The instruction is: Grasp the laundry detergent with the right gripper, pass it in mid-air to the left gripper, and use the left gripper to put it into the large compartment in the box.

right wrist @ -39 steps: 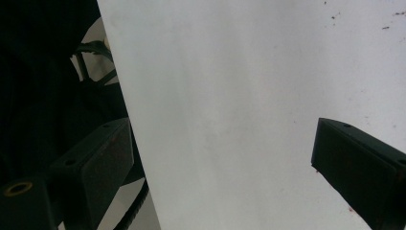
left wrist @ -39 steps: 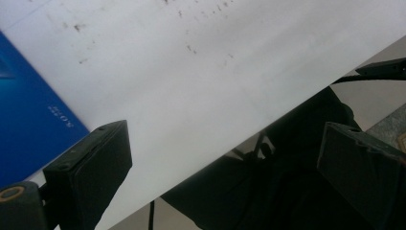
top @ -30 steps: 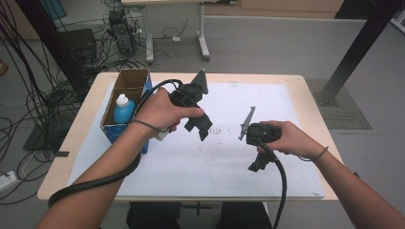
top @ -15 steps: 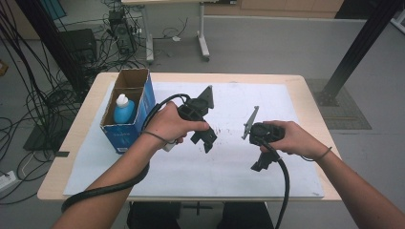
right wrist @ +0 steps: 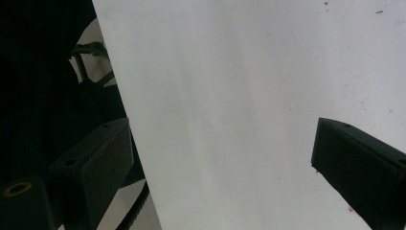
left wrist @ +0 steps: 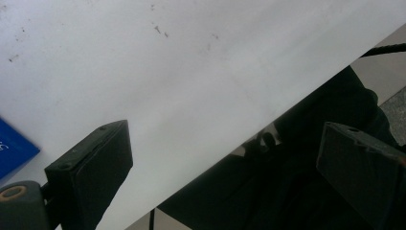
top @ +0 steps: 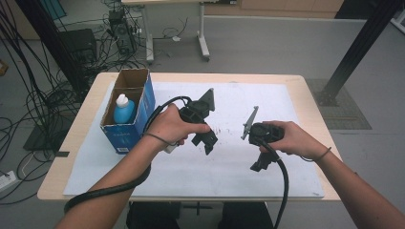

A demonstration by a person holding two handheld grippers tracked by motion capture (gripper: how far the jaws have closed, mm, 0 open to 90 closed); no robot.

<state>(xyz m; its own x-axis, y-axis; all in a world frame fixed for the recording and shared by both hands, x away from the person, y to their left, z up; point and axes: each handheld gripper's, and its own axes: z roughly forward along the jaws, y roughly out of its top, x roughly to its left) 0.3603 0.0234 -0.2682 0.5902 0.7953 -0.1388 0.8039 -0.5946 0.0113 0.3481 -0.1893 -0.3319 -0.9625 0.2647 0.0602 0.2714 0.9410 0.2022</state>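
The blue plastic bottle with a white cap (top: pixel 124 110) stands upright inside the open blue cardboard box (top: pixel 143 112) at the table's left. Just beside the box, the left gripper (top: pixel 206 141) hovers with jaws apart and empty above the white paper sheet (top: pixel 286 109). Farther right, the right gripper (top: pixel 260 163) is likewise wide open, holding nothing.

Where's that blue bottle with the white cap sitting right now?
In the high view, the blue bottle stands inside the open cardboard box at the table's left side, just left of the left gripper.
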